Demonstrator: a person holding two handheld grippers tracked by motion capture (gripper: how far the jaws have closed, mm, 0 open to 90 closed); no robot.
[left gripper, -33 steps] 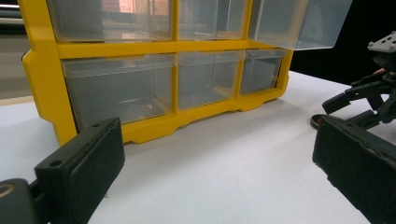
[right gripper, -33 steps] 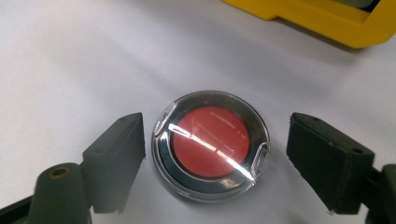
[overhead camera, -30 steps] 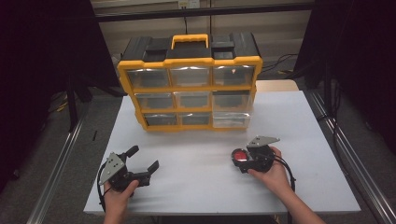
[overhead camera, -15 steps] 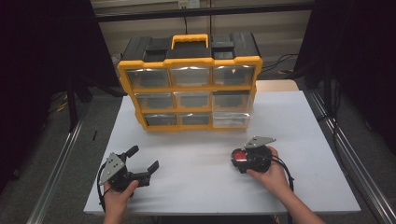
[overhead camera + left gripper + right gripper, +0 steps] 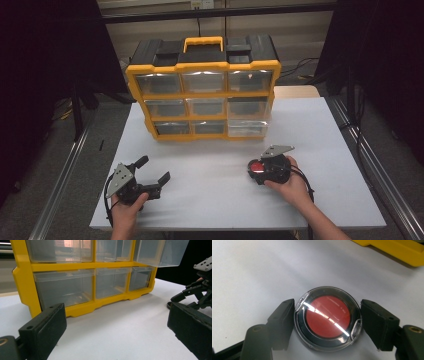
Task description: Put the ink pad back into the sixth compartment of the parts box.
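A round clear-lidded case with a red disc inside (image 5: 327,316) lies on the white table (image 5: 210,200), at the front right in the high view (image 5: 255,166). My right gripper (image 5: 327,320) has one black jaw against each side of it, shut on the case (image 5: 257,170). My left gripper (image 5: 154,168) rests at the front left, wide open with nothing between its jaws (image 5: 116,325). In the left gripper view the right gripper (image 5: 197,290) appears at the far right.
A yellow organizer (image 5: 202,95) with a black top, a yellow handle and clear drawers stands at the table's back centre. Its middle-right drawer (image 5: 248,107) sticks out a little. A yellow corner of it (image 5: 397,251) lies beyond the case.
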